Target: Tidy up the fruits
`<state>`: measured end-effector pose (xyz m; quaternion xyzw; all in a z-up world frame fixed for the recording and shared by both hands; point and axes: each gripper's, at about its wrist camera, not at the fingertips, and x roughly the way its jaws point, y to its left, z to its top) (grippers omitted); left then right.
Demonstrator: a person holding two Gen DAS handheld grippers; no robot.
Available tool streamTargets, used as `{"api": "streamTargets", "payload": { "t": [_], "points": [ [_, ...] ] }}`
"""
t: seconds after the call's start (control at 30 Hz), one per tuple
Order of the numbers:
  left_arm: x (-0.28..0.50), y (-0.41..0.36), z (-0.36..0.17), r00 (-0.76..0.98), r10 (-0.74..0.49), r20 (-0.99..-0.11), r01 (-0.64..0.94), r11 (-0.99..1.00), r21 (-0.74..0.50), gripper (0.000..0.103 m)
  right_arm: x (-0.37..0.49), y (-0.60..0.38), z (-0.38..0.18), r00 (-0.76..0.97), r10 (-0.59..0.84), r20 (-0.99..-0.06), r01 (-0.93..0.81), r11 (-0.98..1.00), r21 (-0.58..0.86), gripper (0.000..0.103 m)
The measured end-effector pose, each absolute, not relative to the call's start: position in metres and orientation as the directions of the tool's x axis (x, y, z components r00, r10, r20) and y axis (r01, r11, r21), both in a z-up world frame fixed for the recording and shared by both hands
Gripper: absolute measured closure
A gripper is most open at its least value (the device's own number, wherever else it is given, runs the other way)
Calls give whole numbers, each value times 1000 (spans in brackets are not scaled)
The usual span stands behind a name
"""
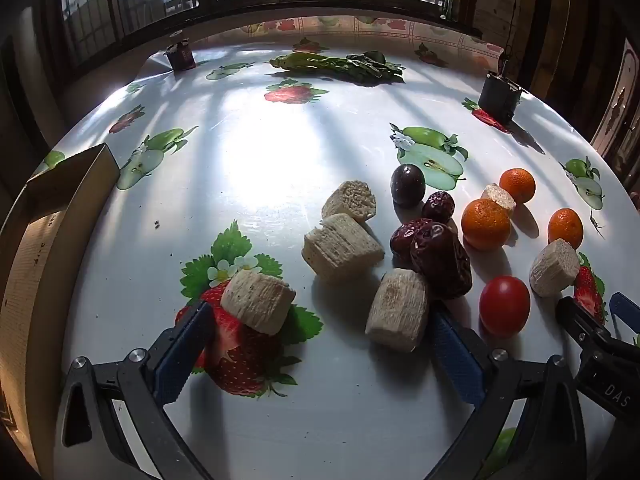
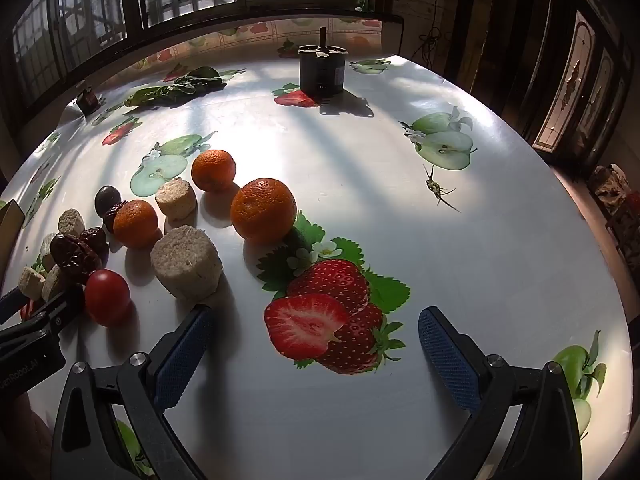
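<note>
- Three mandarins lie on the table: in the right wrist view the nearest mandarin (image 2: 264, 209) sits ahead of the right gripper's (image 2: 316, 346) left finger, a second mandarin (image 2: 136, 223) further left, a third mandarin (image 2: 213, 170) beyond both.
- One cherry tomato (image 2: 107, 297) rests just left of that same finger, touching the tip of the left gripper (image 1: 320, 346) where it enters from the left edge.
- Several red dates (image 1: 438, 258) are heaped ahead of the left gripper's right finger, one leaning on a beige cut cylinder (image 1: 398, 310) that touches that finger's tip.
- A dark plum (image 1: 408, 185) stands beyond the dates.
- Another beige chunk (image 1: 258, 302) lies just ahead of the left gripper's left finger; more chunks (image 1: 342, 248) sit further out between the fingers.
- Both grippers are spread wide, holding nothing; between the right gripper's fingers there is only the printed strawberry on the tablecloth (image 2: 500, 248).
- A cardboard box (image 1: 48, 216) stands far left of the left gripper.
- Leafy greens (image 1: 340, 65), a dark cylindrical device (image 2: 322, 70) and a small dark jar (image 1: 181, 54) stand at the far side.
</note>
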<state>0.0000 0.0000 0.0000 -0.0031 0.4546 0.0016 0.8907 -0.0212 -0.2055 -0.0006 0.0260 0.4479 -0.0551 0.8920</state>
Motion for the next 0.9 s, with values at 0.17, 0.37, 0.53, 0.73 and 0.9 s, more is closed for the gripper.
{"api": "streamTargets", "payload": {
  "t": [0.17, 0.37, 0.53, 0.73, 0.9],
  "points": [
    [0, 0, 0, 587, 0, -810, -6, 1000, -4, 0, -21, -206, -1, 593, -74, -802, 122, 993, -2, 1],
    [0, 0, 0, 587, 0, -810, -6, 1000, -4, 0, -21, -206, -1, 593, -74, -802, 121, 993, -2, 1],
    [0, 0, 0, 587, 0, -810, -6, 1000, -4, 0, -21, -206, -1, 593, -75, -802, 121, 993, -2, 1],
    [0, 0, 0, 587, 0, -810, -6, 1000, -4, 0, -21, -206, -1, 593, -74, -802, 121, 993, -2, 1],
    [0, 0, 0, 587, 0, -810, -6, 1000, -4, 0, -21, -206, -1, 593, -74, -802, 121, 993, -2, 1]
  ]
}}
